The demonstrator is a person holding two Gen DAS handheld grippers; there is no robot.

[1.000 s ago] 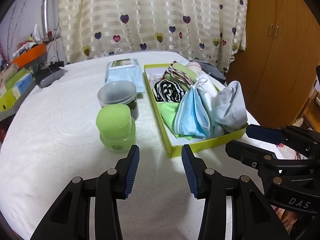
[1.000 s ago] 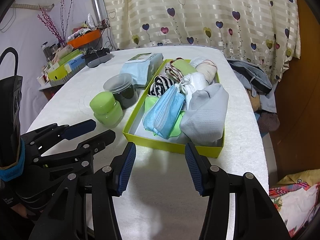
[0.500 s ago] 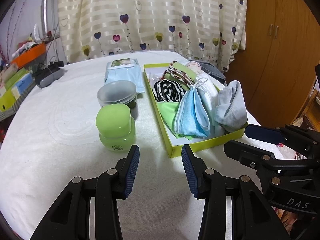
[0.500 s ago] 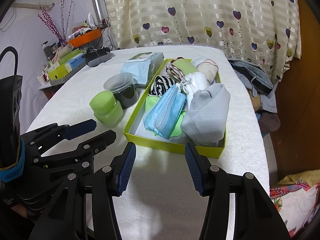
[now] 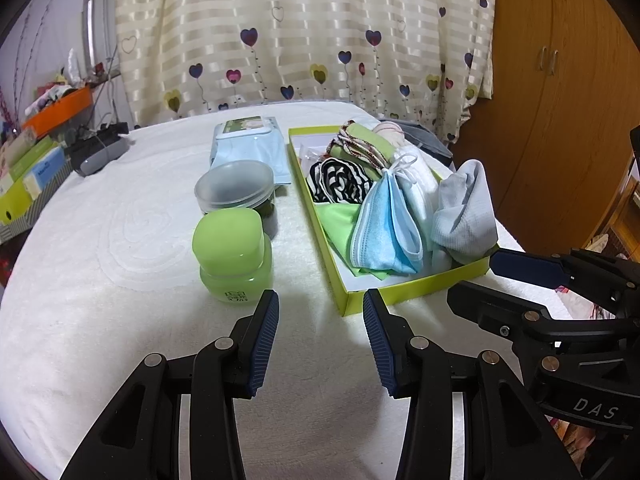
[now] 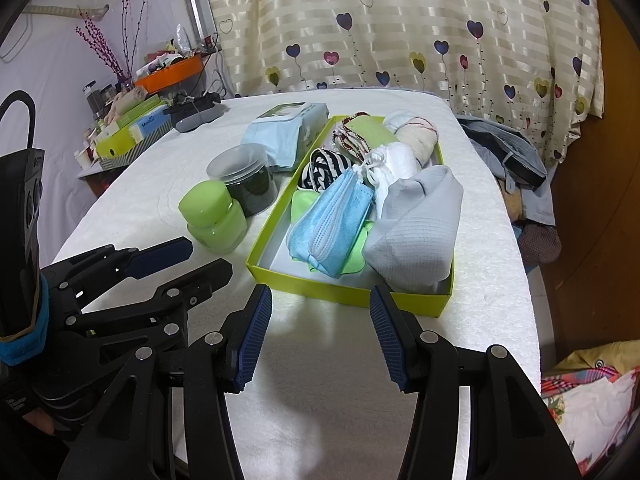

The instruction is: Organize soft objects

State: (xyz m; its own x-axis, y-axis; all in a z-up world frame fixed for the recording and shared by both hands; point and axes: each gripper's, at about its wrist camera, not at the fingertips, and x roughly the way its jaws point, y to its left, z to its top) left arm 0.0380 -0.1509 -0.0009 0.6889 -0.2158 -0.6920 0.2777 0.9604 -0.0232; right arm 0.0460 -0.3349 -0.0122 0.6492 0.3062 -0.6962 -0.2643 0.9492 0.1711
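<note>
A green jar (image 5: 232, 254) stands on the white table cover (image 5: 100, 260) – just behind it is a clear tub (image 5: 236, 188) with a dark content. A pack of wipes (image 5: 248, 146) lies further back. At the far left are an orange tray (image 6: 170, 72) and purple twigs (image 6: 102, 46). Behind hangs a curtain with hearts (image 5: 296, 28) – a wooden wardrobe (image 5: 560, 92) is at its right.

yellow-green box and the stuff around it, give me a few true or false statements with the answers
1. The blue face mask lies inside the yellow-green box. True.
2. The left claw grips the green jar. False: it is open and holds nothing.
3. The clear-lidded container stands inside the box. False: it stands outside, beside the green jar.
4. The right claw is open and empty. True.
5. The wipes pack lies outside the box. True.
</note>
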